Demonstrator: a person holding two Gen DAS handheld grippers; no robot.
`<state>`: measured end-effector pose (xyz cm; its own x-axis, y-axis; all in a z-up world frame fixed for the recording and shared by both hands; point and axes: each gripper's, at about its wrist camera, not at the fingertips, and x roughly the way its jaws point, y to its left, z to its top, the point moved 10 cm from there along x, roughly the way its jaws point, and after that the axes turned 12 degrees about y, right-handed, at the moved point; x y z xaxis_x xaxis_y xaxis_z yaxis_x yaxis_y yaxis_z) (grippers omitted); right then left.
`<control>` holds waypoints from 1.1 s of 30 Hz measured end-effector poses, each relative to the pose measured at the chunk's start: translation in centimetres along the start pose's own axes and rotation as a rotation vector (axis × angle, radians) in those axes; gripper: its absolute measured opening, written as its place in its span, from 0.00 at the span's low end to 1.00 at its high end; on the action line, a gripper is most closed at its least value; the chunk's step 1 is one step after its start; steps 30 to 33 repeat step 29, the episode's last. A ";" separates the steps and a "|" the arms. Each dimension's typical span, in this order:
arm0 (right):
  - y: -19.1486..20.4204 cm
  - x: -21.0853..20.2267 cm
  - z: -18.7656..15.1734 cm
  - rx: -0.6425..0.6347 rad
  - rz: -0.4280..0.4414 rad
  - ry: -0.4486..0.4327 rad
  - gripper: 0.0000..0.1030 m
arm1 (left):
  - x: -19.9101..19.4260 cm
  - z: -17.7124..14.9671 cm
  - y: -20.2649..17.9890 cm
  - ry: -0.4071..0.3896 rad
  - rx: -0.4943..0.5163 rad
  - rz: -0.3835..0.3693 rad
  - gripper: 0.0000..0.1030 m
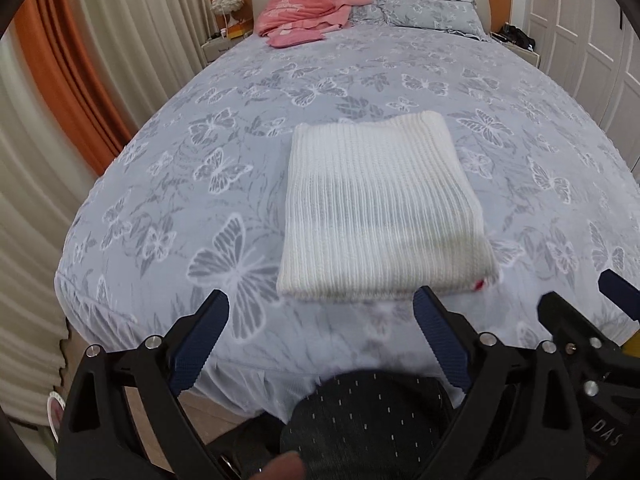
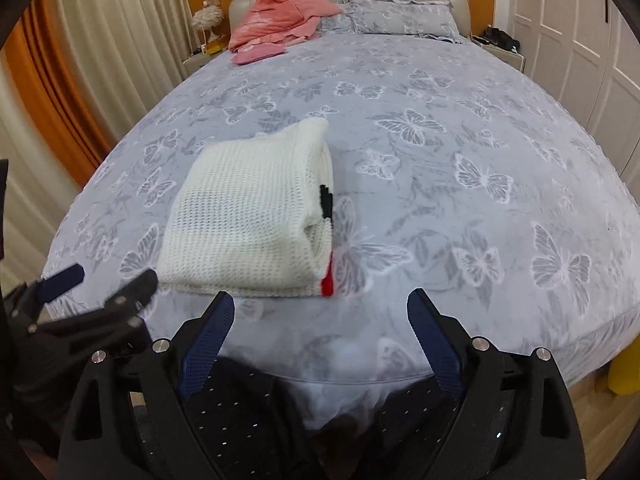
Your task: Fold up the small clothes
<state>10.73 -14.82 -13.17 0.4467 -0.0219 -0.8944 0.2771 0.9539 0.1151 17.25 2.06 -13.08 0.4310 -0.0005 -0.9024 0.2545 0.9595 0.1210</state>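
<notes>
Both jaws spread wide, nothing between them. Left gripper point(image 1: 322, 308) hangs just short of the near edge of the bed; right gripper point(image 2: 320, 312) alongside it, same height, also empty.

White rib-knit sweater point(image 1: 380, 208), folded into a thick rectangular pad, lies on the grey-blue butterfly-print bedspread point(image 1: 168, 184), near the foot of the bed and roughly centred. From the right wrist view the sweater point(image 2: 248, 216) sits left of that gripper's line; stacked layers show along its right side, with a black patch and a red patch peeking from the edge.

Handling, as judged: soft, light, floppy, open-weave knit. Pads should bite easily, but a pinch on one layer will peel the stack apart. Best hold looks like the near corners, jaws taking the full thickness.

Orientation: long axis runs away from the cameras, toward the headboard; ribs run the same way. Rounded fold at the far end, looser edges at the near end and on the right side.

Pink crumpled garment point(image 1: 308, 10) lies by the grey butterfly-print pillows point(image 1: 432, 8), well apart from the sweater.
</notes>
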 end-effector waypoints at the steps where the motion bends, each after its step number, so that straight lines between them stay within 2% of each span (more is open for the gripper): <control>1: 0.2 -0.1 -0.2 -0.002 -0.008 -0.006 0.84 | -0.2 -0.3 0.3 0.000 -0.012 0.007 0.88; 5: 0.9 -0.8 -0.4 -0.005 -0.022 -0.022 0.84 | -0.7 -1.5 1.2 0.003 -0.031 0.000 0.88; 7: 1.1 -1.0 -0.5 -0.001 -0.021 -0.030 0.84 | -0.9 -1.9 1.6 -0.002 -0.024 0.019 0.89; 9: 1.4 -1.2 -0.6 -0.008 -0.021 -0.030 0.84 | -1.0 -2.2 2.1 0.003 -0.029 0.031 0.95; 11: 1.7 -1.3 -0.7 -0.015 -0.026 -0.032 0.84 | -1.1 -2.4 2.4 0.004 -0.041 0.028 0.95; 19: 1.9 -1.6 -1.0 -0.021 -0.041 -0.036 0.84 | -1.6 -2.9 2.5 -0.023 -0.048 -0.039 0.95; 26: 2.1 -1.9 -1.1 -0.035 -0.045 -0.040 0.84 | -2.1 -2.9 2.9 -0.054 -0.063 0.014 0.95; 33: 2.1 -1.9 -1.1 -0.034 -0.046 -0.038 0.84 | -2.1 -3.0 2.8 -0.053 -0.061 0.018 0.95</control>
